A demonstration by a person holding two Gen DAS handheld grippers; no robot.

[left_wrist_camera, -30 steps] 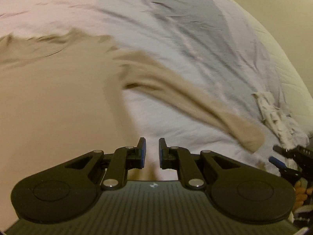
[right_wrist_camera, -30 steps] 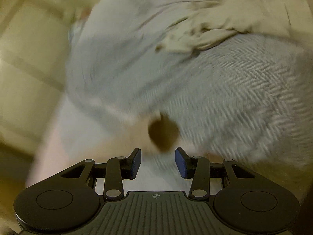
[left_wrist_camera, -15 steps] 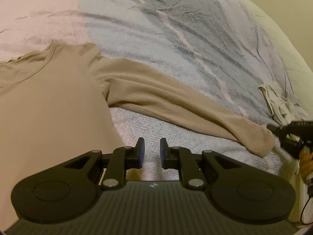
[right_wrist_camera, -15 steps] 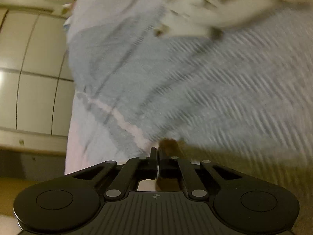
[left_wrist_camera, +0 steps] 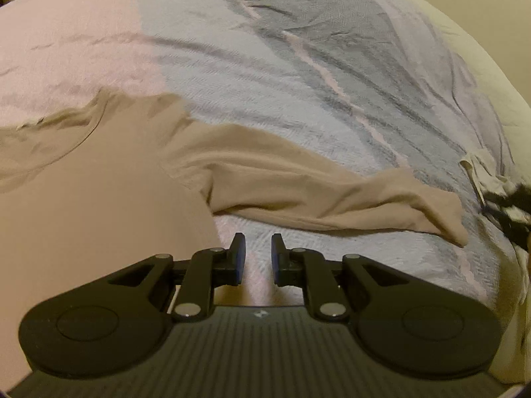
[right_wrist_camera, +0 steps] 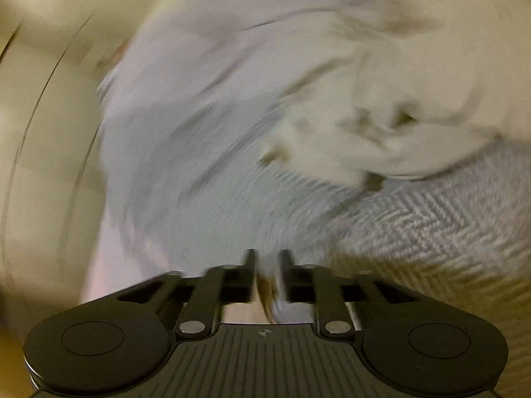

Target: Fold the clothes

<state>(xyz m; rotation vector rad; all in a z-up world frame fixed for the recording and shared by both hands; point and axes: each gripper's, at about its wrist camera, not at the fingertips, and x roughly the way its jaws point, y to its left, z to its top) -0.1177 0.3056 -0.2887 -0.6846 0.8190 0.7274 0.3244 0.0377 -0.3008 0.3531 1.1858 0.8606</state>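
A tan long-sleeved shirt (left_wrist_camera: 99, 199) lies spread on the bed, its right sleeve (left_wrist_camera: 298, 182) stretched out to the right and ending in a kinked cuff (left_wrist_camera: 448, 225). My left gripper (left_wrist_camera: 258, 242) hovers low over the bedspread just right of the shirt's body, jaws a little apart with nothing between them. The right gripper (right_wrist_camera: 268, 258) is blurred by motion; its jaws are opening, and a tan scrap of the cuff (right_wrist_camera: 265, 292) shows low between them without being pressed. In the left wrist view that gripper is a dark blur (left_wrist_camera: 504, 212) just past the cuff.
A grey and pink herringbone bedspread (left_wrist_camera: 265, 66) covers the bed. A crumpled white garment (right_wrist_camera: 398, 126) lies beyond the cuff, near the bed's right edge (left_wrist_camera: 481, 175). Cream tiled floor (right_wrist_camera: 39, 132) lies off the bed's side.
The sleeve was drawn out to the right, and its end now lies kinked. The right gripper was shut on the tan cuff half a second ago; its jaws now stand apart. The left gripper drifted slightly.
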